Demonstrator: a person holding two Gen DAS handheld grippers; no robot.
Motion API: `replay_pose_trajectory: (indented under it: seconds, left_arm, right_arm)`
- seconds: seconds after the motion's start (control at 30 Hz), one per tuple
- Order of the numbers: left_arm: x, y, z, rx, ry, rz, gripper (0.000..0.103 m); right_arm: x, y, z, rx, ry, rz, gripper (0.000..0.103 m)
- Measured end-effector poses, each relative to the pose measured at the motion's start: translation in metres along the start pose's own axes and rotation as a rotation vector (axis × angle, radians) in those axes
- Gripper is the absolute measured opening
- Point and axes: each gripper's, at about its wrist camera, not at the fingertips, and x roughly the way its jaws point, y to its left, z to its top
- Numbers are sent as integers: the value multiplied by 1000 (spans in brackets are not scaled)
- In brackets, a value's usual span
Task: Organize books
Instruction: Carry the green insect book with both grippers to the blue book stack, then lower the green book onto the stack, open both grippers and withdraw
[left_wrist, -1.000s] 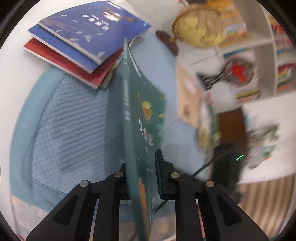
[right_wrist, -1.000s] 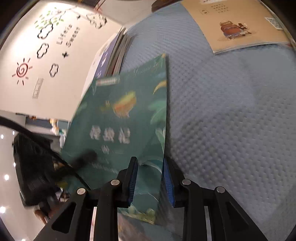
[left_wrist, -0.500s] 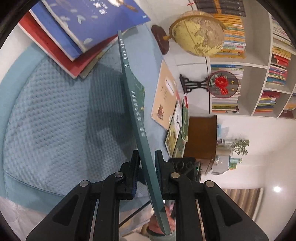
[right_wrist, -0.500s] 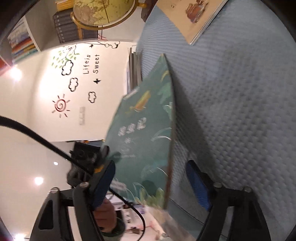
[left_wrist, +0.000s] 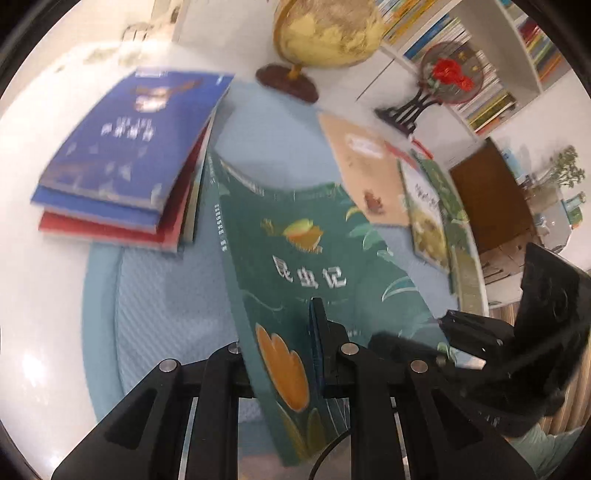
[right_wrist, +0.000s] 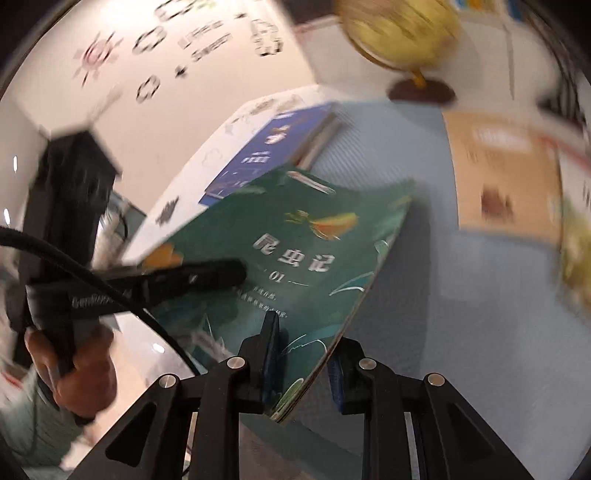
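My left gripper (left_wrist: 284, 354) is shut on a green book (left_wrist: 295, 258), holding it tilted above the blue mat (left_wrist: 159, 306). The same green book (right_wrist: 295, 258) lies between the jaws of my right gripper (right_wrist: 303, 362), which stand open around its near edge. The left gripper's finger (right_wrist: 192, 277) shows on the cover in the right wrist view. A stack of blue and red books (left_wrist: 125, 162) lies at the mat's far left corner; it also shows in the right wrist view (right_wrist: 273, 147).
A tan book (left_wrist: 362, 166) and green-yellow books (left_wrist: 428, 206) lie at the right of the mat. A globe (left_wrist: 325, 29) stands at the back. A fan ornament (left_wrist: 443, 77) and bookshelves (left_wrist: 517, 55) are behind. The white table (left_wrist: 37, 277) surrounds the mat.
The left gripper has turned the green book from edge-on to cover-up and lowered it toward the mat. The right gripper opened half a second ago and its jaws have now narrowed around the book's edge.
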Motion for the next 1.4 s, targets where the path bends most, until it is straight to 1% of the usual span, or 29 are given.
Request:
replay_pose_trajectory:
  seconds: [0.1, 0.17, 0.2, 0.27, 0.37, 0.43, 0.5, 0.6, 0.67, 0.7, 0.77, 0.83, 0.87, 0.93, 0.97, 1.03, 1.1, 1.13, 1.2, 1.23, 1.27, 1.3, 1.37, 1.4]
  left_arm:
    - [-16, 8, 18, -15, -56, -50, 13]
    - [-29, 15, 30, -19, -102, -66, 13]
    - [-37, 19, 37, -15, -123, -62, 13]
    - [-47, 30, 55, -11, -162, -49, 13]
    - [-51, 56, 86, -21, -197, -9, 13]
    - [-48, 78, 101, -34, -200, 12, 13]
    - [-35, 96, 114, -51, -185, 36, 13]
    - [-10, 124, 126, -69, -132, 78, 15]
    - [-1, 137, 131, -94, -121, 68, 20]
    - [2, 141, 133, -111, -113, 83, 23]
    - [4, 149, 135, -145, -98, 145, 33]
    - [5, 160, 133, -161, -74, 193, 36]
    - [6, 164, 130, -168, -59, 252, 35]
    - [6, 169, 127, -149, -41, 346, 34]
    - [7, 170, 125, -141, -40, 369, 34]
    - [10, 175, 122, -162, -25, 351, 34]
    - [10, 176, 119, -171, -26, 380, 34]
    - [9, 174, 116, -161, -37, 449, 34]
    - [10, 165, 114, -123, -37, 580, 34]
    - [10, 159, 112, -98, -38, 630, 34]
    - [8, 151, 108, -76, -55, 642, 34]
    - [6, 144, 105, -68, -65, 626, 34]
    - [2, 128, 99, -49, -77, 586, 34]
    - [1, 118, 97, -31, -84, 601, 34]
  right_arm:
    - [-12, 19, 8, -58, -31, -33, 25]
    - [-17, 28, 22, -83, -64, -41, 25]
    - [-22, 28, 26, -101, -82, -46, 25]
    - [-19, 38, 50, -119, -101, -46, 26]
    - [6, 52, 87, -123, -106, -39, 26]
    - [27, 60, 106, -120, -109, -33, 26]
    - [50, 64, 125, -110, -90, -35, 26]
    - [85, 62, 146, -78, -40, -26, 26]
    - [103, 58, 154, -40, -12, -29, 26]
    - [110, 56, 156, -26, -4, -34, 26]
    - [120, 52, 159, 18, 17, -25, 26]
    - [130, 45, 161, 68, 41, -7, 26]
    - [133, 43, 165, 79, 50, -6, 26]
    - [140, 44, 164, 70, 64, -20, 26]
    - [144, 45, 162, 61, 75, -15, 27]
    - [149, 48, 162, 46, 84, -28, 27]
    - [154, 53, 163, 29, 83, -41, 27]
    - [156, 57, 163, 12, 87, -46, 27]
    - [160, 62, 162, -23, 92, -48, 36]
    - [160, 63, 161, -30, 94, -51, 38]
    - [158, 63, 159, -34, 96, -57, 41]
    - [155, 63, 156, -41, 102, -59, 46]
    - [144, 58, 142, -60, 121, -75, 49]
    - [137, 53, 134, -70, 126, -89, 49]
